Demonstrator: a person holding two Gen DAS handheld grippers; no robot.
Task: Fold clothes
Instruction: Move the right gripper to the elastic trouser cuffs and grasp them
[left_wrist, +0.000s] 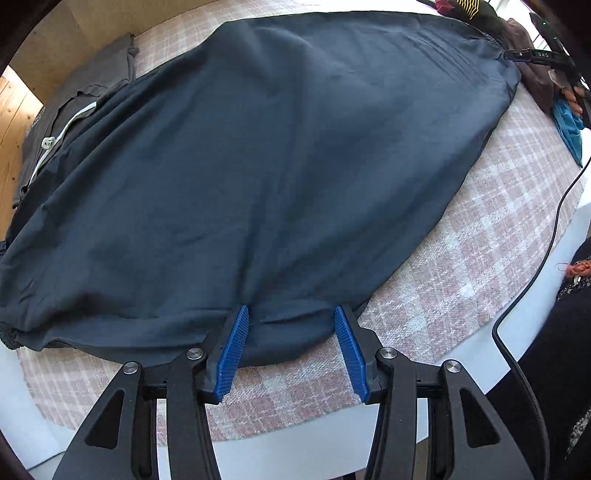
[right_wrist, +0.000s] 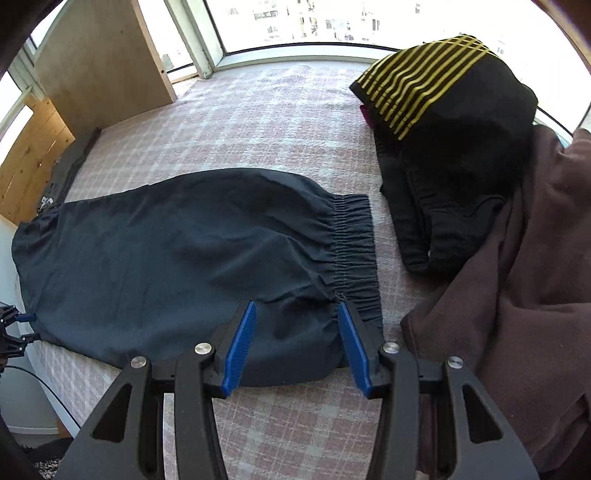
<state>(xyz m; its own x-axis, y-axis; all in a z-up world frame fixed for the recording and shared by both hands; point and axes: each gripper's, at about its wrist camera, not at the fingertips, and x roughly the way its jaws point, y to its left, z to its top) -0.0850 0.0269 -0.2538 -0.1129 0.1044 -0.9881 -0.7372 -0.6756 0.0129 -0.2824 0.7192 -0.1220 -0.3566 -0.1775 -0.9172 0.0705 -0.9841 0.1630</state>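
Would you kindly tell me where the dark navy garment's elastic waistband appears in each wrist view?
Left wrist: elastic waistband at top right, far end of the navy garment.
Right wrist: waistband centre-right, beside the right gripper.
Shared landmark: pink checked cloth.

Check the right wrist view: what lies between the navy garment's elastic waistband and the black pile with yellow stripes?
Only bare pink plaid blanket lies between the elastic waistband and the black pile; the right wrist view shows it.

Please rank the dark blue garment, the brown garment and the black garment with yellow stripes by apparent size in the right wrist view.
1. dark blue garment
2. brown garment, cut off by the frame and nearer, so unsure
3. black garment with yellow stripes
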